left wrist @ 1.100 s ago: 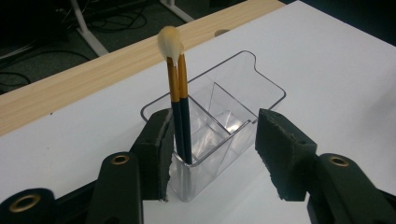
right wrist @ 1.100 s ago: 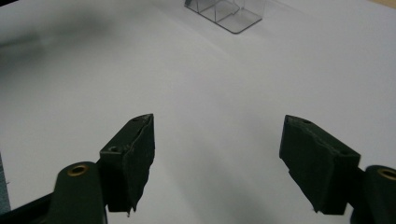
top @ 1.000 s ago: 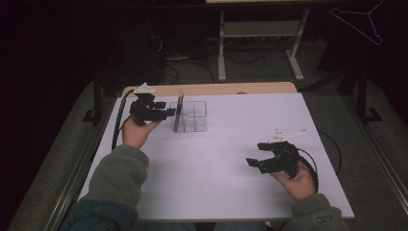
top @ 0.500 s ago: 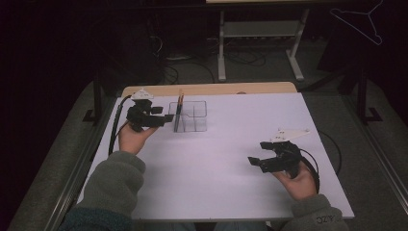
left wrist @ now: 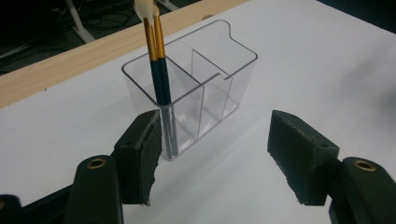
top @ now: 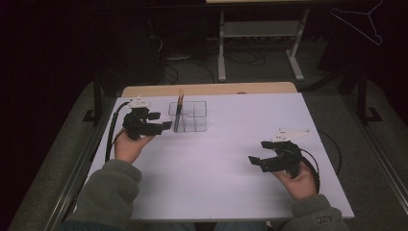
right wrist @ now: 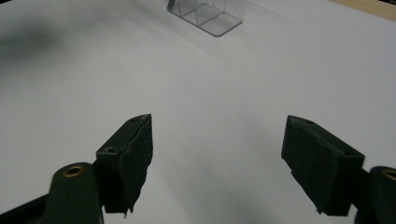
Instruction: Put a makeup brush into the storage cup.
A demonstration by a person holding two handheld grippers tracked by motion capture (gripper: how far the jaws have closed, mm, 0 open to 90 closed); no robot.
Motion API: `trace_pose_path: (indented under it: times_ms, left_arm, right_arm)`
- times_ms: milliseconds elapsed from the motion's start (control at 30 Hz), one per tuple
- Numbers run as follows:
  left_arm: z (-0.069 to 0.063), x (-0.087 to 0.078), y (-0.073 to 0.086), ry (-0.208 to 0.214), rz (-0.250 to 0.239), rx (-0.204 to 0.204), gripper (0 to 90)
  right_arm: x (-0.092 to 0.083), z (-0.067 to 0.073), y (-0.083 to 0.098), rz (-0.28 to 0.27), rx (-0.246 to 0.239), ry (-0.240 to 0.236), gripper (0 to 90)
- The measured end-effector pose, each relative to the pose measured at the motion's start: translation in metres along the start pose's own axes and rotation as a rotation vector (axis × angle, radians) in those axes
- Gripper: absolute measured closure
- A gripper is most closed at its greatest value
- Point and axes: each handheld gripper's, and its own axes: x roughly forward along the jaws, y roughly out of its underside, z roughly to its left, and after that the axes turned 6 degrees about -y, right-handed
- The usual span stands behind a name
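Standing in the box: two brushes (left wrist: 158, 70) leaned together in the near-left compartment of the clear box (left wrist: 219, 79), their pale tips up and their dark lower handles down against the corner.
Box: it sat on the white sheet (top: 231, 159) near the far edge of the counter (top: 207, 89), with thin walls dividing it into compartments; the other compartments looked bare.
Left tool: the left tool (top: 161, 121) hovered just to the left of the box in the high view, level with it, pointed toward it.
Left tool's state: its jaws had just been opening and stood well apart, with nothing between the pads; in the left gripper view the brushes and the box's corner lay beyond the left pad, not touched by it.
Right tool: the right tool (top: 257, 161) was well apart from the box, over the near right part of the sheet, held in the person's right hand (top: 296, 180).
Right tool's state: its jaws gaped wide and held nothing; the right gripper view showed bare white sheet between them, and the box far off at the top.
Sleeves: grey-green sleeves (top: 108, 192) came in from the bottom edge.
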Motion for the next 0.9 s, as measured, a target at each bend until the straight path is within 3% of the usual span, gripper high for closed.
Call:
trace_pose_path:
  times_ms: [67,367,600,700,900]
  left_arm:
    - [-0.002,-0.002,0.004,0.003,-0.002,-0.010,33.5]
    - [-0.009,-0.012,0.014,0.018,-0.001,0.013,28.0]
    - [-0.020,-0.019,0.023,0.024,0.006,0.058,26.9]
    - [-0.026,-0.021,0.027,0.031,-0.004,0.042,26.1]
    - [-0.031,-0.026,0.039,0.030,0.010,0.050,25.5]
  right_arm:
    - [0.000,0.000,0.000,0.001,-0.003,0.000,23.5]
    - [0.001,0.001,0.001,0.001,-0.006,0.013,23.0]
    - [0.000,0.001,0.002,0.003,-0.002,0.019,22.6]
    - [0.000,0.002,0.002,0.000,0.002,0.025,22.3]
    - [-0.001,0.002,0.004,-0.004,0.004,0.028,21.8]
